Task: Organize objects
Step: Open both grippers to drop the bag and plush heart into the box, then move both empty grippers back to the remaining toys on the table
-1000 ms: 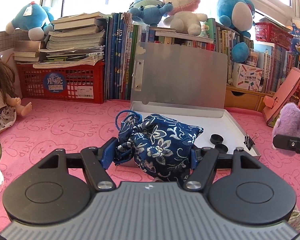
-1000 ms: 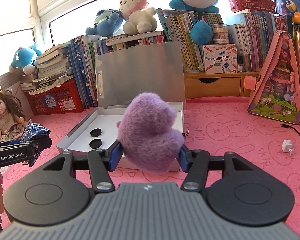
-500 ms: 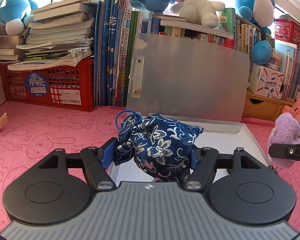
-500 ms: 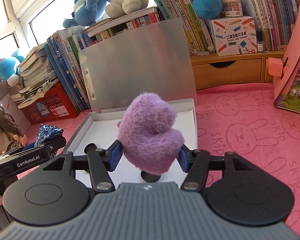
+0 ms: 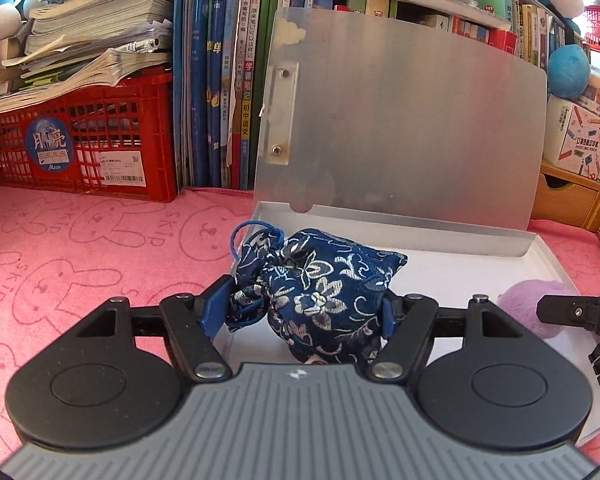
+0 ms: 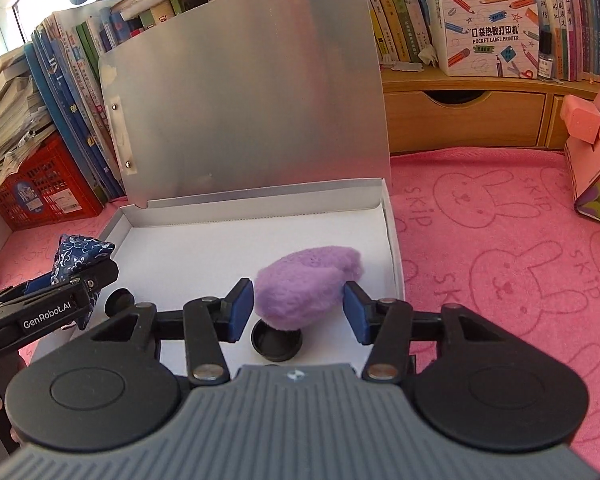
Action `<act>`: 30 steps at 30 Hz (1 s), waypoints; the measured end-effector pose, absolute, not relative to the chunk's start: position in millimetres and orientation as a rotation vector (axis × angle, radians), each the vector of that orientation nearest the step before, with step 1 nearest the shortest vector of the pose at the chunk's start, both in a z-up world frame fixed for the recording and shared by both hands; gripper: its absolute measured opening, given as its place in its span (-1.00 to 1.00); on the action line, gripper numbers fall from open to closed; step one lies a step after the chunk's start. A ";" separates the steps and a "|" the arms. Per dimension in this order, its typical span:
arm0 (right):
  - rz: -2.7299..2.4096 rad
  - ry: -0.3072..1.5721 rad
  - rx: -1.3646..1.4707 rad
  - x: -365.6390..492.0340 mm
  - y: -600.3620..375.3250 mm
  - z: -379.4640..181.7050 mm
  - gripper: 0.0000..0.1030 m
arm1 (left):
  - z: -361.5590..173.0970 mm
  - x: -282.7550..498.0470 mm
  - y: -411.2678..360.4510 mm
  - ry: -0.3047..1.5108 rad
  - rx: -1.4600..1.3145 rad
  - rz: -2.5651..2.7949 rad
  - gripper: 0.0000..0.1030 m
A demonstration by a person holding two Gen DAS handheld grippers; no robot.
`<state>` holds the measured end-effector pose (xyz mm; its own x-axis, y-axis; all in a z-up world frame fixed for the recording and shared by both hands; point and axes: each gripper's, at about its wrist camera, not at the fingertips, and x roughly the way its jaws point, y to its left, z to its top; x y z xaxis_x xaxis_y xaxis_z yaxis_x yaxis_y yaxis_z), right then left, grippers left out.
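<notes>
A blue floral drawstring pouch (image 5: 324, 292) hangs over the open white box (image 6: 392, 240); a purple plush (image 6: 308, 292) lies inside.

"POCKET LABEL PRINTER" on box (image 6: 487, 32)

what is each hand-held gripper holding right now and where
Left hand-held gripper: blue floral pouch, clamped across its sides. Right hand-held gripper: nothing.

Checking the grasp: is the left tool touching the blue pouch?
Touching: left wrist view shows the left tool pressing both sides of the blue pouch.
</notes>
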<state>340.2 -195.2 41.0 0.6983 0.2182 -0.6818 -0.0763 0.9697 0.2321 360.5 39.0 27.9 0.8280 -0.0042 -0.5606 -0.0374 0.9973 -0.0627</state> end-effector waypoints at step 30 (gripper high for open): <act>0.295 0.580 0.082 197.6 -210.9 92.8 0.66 | 79.7 218.9 22.4 0.530 -0.036 -0.131 0.78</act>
<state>197.6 -210.9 92.8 0.7958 0.2975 -0.5275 -0.2517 0.9547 0.1587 218.9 22.4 79.7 0.8548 -0.1341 -0.5014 0.1157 0.9910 -0.0678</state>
